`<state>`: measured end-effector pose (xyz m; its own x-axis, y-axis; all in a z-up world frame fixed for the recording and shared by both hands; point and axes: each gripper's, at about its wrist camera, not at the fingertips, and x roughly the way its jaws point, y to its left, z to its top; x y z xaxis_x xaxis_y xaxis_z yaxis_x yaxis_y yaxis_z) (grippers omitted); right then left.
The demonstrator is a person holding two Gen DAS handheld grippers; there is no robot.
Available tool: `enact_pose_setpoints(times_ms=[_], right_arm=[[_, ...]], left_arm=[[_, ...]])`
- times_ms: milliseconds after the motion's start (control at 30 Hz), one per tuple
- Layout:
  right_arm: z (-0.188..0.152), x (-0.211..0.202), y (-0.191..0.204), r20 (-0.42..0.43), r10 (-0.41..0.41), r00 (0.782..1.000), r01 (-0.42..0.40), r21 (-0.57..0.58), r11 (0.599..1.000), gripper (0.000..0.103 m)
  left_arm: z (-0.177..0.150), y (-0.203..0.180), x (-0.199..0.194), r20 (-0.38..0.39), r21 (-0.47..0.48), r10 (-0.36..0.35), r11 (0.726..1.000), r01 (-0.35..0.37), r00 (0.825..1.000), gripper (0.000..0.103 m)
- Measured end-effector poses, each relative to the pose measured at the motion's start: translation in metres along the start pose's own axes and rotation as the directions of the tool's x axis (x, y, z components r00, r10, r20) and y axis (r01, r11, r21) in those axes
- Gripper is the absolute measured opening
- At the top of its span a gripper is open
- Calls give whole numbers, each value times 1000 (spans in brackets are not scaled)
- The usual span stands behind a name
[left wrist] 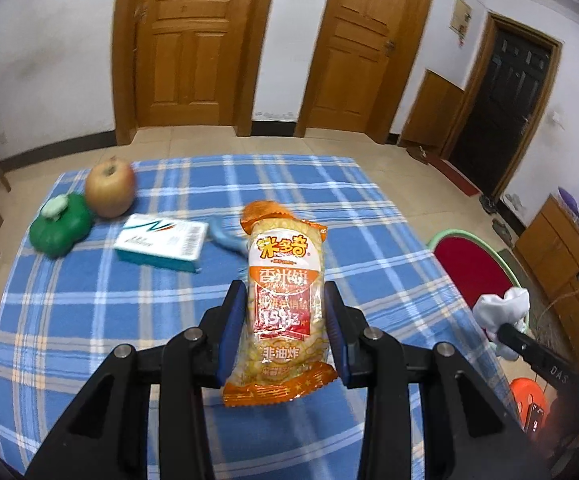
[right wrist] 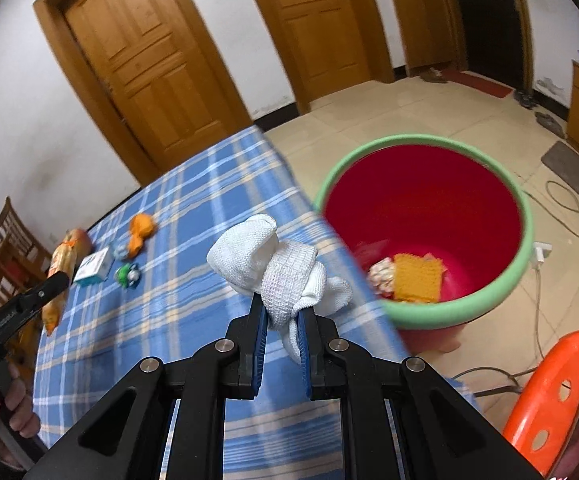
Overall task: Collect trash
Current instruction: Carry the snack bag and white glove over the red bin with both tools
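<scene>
White knitted cloth (right wrist: 277, 276) clenched in the right hand-held gripper (right wrist: 283, 332) should clear the green-rimmed red bin (right wrist: 523, 216) before release, left hand-held gripper (left wrist: 285, 320) grasping an orange snack packet (left wrist: 281, 304).

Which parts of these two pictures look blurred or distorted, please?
Left wrist view: apple and green toy are smeared; the snack packet is fairly sharp; door frames bow from the fisheye. Right wrist view: bin rim and table edge streak; the white cloth stays crisp.

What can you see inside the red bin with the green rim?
In the red bin with the green rim, an orange wrapper and a patterned crumpled wrapper lie at the bottom. The near rim hides the rest of the floor.
</scene>
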<state>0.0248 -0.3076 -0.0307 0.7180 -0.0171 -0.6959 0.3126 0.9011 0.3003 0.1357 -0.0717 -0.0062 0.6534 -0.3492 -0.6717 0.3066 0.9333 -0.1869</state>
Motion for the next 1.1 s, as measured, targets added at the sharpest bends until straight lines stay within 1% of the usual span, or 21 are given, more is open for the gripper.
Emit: enact_pose_setpoints(times_ms=[100, 167, 267, 433, 600, 733, 900, 933, 967, 1033, 1100], right_arm=[[8, -3, -14, 25, -56, 998, 56, -3, 998, 14], [13, -4, -25, 35, -81, 996, 80, 8, 997, 14], [19, -2, -42, 36, -93, 995, 92, 40, 995, 14], [28, 4, -66, 38, -99, 994, 95, 92, 991, 14], [33, 12, -85, 31, -118, 993, 113, 127, 985, 15], [33, 15, -100, 36, -138, 990, 131, 155, 979, 18], [34, 19, -114, 27, -149, 988, 142, 185, 973, 24], [34, 20, -117, 26, -148, 989, 141, 191, 972, 25], [34, 19, -119, 27, -146, 989, 139, 195, 971, 29], [33, 18, -122, 31, -128, 991, 119, 210, 971, 33], [33, 16, -124, 40, -110, 993, 98, 220, 970, 34]], left_arm=[[5, -22, 4, -6, 37, -18, 999, 18, 1000, 39], [8, -35, 7, -18, 46, -49, 998, 50, 999, 39], [11, -56, 14, -39, 51, -101, 993, 103, 994, 39], [14, -92, 25, -42, 109, -140, 984, 144, 989, 39], [18, -121, 44, -94, 125, -216, 966, 227, 972, 39], [21, -141, 60, -129, 141, -247, 954, 264, 960, 39], [21, -161, 75, -156, 155, -256, 948, 280, 954, 39], [20, -163, 78, -161, 156, -258, 946, 283, 953, 39], [19, -165, 79, -165, 158, -260, 945, 285, 952, 39], [18, -169, 83, -171, 165, -262, 943, 290, 950, 39], [15, -174, 86, -181, 169, -262, 941, 292, 948, 39]])
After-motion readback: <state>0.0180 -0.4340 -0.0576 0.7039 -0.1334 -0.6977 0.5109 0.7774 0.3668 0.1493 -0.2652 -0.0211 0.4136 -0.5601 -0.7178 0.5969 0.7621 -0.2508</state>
